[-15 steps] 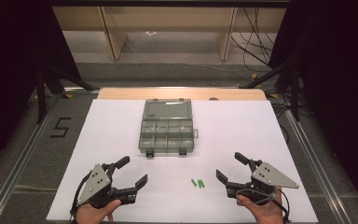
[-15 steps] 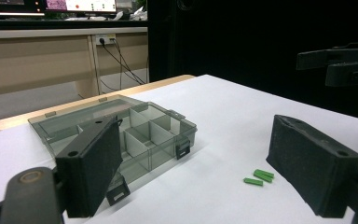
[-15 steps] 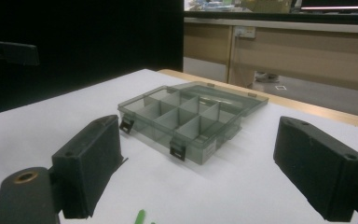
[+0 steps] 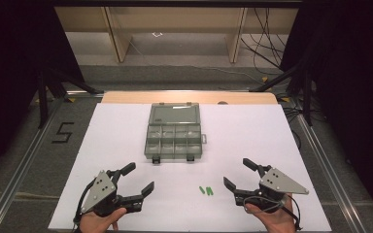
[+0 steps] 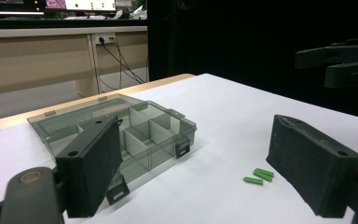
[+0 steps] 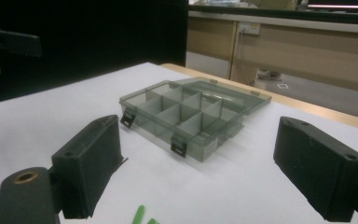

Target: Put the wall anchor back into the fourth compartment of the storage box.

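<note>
Nothing is sorted yet: the green pieces (image 4: 206, 191) lie on the white table (image 4: 252, 141) between the empty, wide-jawed left gripper (image 4: 138, 180) and right gripper (image 4: 239, 174), the open box (image 4: 174, 139) beyond holding nothing.

Pegs (image 4: 205, 191) before box (image 4: 175, 131), between grippers

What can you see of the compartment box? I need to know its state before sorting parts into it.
The compartment box is smoky translucent plastic and lies flat on the white table cover, mid-table. Its lid is folded open, flat behind it. Dividers form eight compartments in two rows, which look empty. Two dark latches hang on the near wall. Nothing touches it besides the cover.
</note>
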